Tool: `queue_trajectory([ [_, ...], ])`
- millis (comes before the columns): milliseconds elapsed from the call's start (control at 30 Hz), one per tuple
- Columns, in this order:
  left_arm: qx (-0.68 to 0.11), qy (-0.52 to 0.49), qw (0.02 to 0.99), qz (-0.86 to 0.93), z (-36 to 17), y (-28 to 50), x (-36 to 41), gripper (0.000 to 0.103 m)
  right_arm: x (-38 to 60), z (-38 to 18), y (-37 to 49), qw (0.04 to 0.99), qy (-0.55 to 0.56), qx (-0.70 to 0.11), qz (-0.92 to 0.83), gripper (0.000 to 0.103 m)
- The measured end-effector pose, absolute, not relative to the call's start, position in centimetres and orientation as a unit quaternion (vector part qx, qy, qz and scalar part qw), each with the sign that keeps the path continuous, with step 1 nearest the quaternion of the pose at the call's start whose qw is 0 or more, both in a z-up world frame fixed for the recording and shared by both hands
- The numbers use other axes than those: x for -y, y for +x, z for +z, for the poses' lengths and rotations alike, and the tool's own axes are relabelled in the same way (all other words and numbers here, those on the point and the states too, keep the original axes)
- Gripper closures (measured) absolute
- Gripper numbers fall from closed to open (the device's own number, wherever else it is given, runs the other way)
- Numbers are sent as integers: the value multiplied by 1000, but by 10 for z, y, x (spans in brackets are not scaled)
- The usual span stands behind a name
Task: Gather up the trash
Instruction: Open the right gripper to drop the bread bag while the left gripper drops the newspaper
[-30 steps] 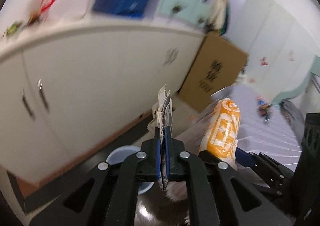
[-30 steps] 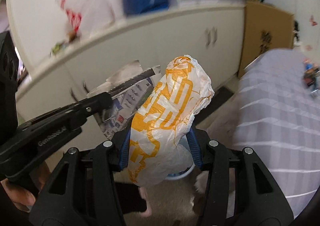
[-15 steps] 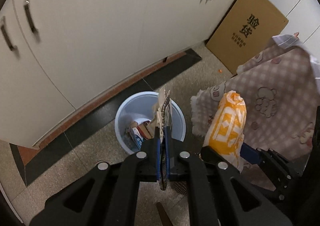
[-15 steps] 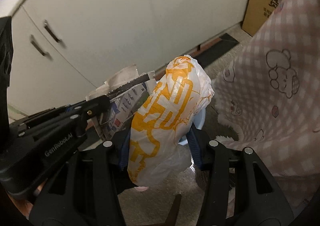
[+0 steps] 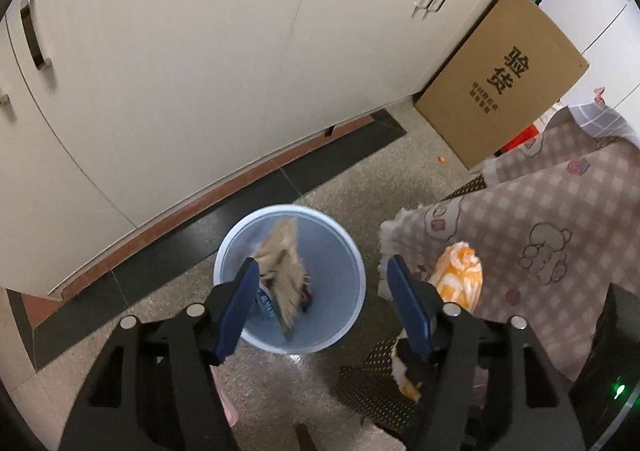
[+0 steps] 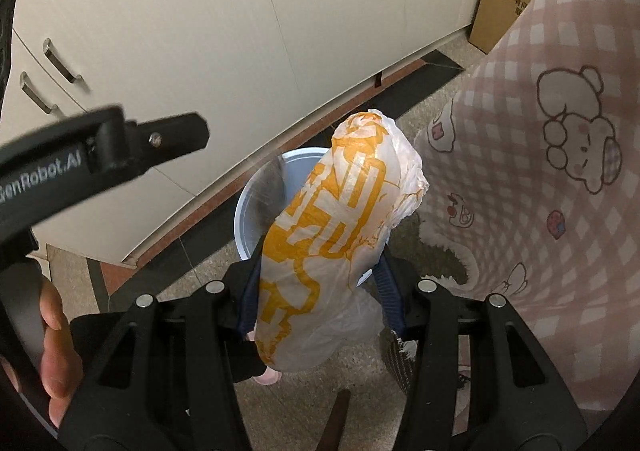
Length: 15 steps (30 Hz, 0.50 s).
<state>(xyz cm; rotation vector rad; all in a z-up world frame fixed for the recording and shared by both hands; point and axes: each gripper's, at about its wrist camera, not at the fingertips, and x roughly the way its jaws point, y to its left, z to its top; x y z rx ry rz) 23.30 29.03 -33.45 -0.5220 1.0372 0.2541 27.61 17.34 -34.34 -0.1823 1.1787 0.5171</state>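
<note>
Left gripper is opening right over the bin, and the wrapper between its jaws hangs free, dropping in. Right gripper is clamped on the orange bag, long axis along the fingers, just right of the bin's rim, so it needs to shift left. Only the left view shows the bin's inside; the right view's bag hides most of it.

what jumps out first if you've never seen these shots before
The orange-and-white plastic bag fills the middle of the right wrist view, clamped in the right claw. Below the left claw, whose jaws are opening, a blurred paper scrap is over the pale blue bin on the floor by white cabinets.
</note>
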Motion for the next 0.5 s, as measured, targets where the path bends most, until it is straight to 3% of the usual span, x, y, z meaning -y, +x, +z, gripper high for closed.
queue_trajectory([
  [500, -491, -269, 816, 142, -342, 204, -306, 36, -187, -337, 262, 797, -91, -542, 250, 53],
])
